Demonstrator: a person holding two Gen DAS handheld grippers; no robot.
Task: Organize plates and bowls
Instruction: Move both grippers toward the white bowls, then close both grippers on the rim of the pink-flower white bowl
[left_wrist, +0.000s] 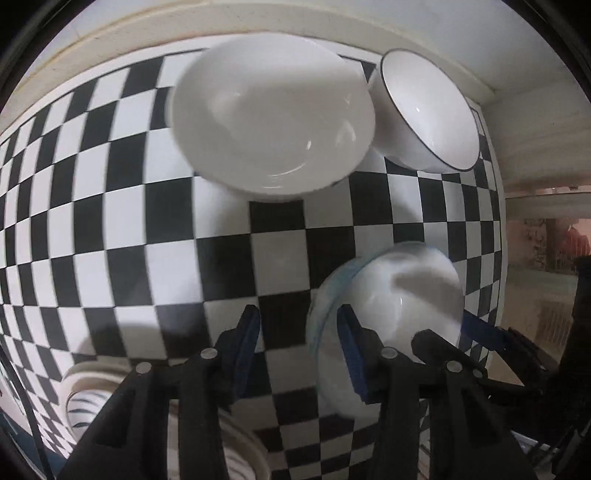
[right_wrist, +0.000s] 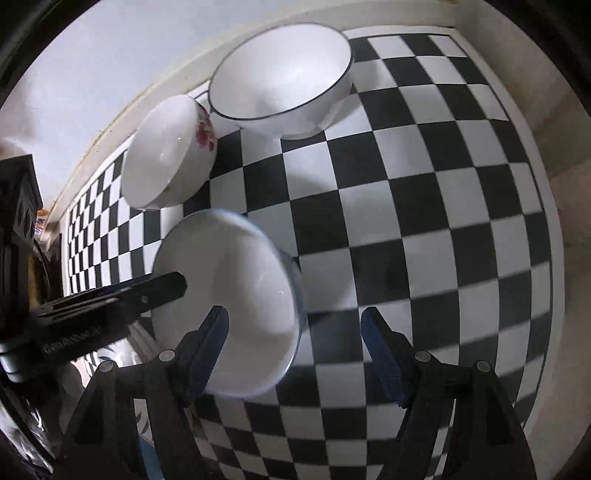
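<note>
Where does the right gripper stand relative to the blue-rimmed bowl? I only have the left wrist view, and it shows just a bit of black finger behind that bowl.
Observer: The right gripper is open wide and straddles the rim of the blue-rimmed bowl, one finger over the inside and one outside.
Operator: Is it pressing on the rim?
Observer: No. Checkered cloth shows between the rim and the outer finger.
Operator: The large bowl further back looks plain white to me. Is it?
Observer: No. The right wrist view shows red flowers on the outer wall of that large bowl.
</note>
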